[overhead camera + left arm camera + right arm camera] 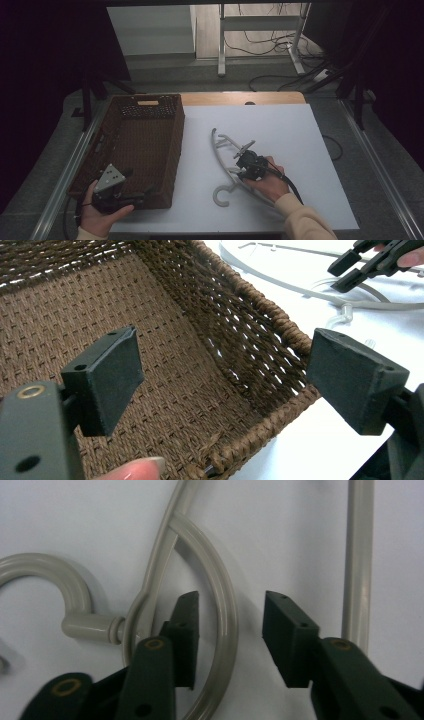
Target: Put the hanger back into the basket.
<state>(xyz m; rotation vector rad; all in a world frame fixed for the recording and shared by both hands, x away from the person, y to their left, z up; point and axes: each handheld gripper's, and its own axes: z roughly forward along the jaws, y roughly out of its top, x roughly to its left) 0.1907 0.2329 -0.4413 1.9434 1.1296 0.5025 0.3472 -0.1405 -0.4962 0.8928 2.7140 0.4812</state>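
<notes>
- Hanger (227,165) (white plastic): lies flat near the counter's (300,150) middle.
- Right tool (230,630): jaws apart, straddling the hanger's curved arm.
- Left tool (220,385): jaws apart, over the basket's (150,135) near corner.

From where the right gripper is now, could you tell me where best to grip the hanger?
Probably the curved inner brace near the hook's neck, from above. The hanger lies flat on the table, and the right gripper's open jaws already straddle that thin bar, so closing there should hold it.
</notes>
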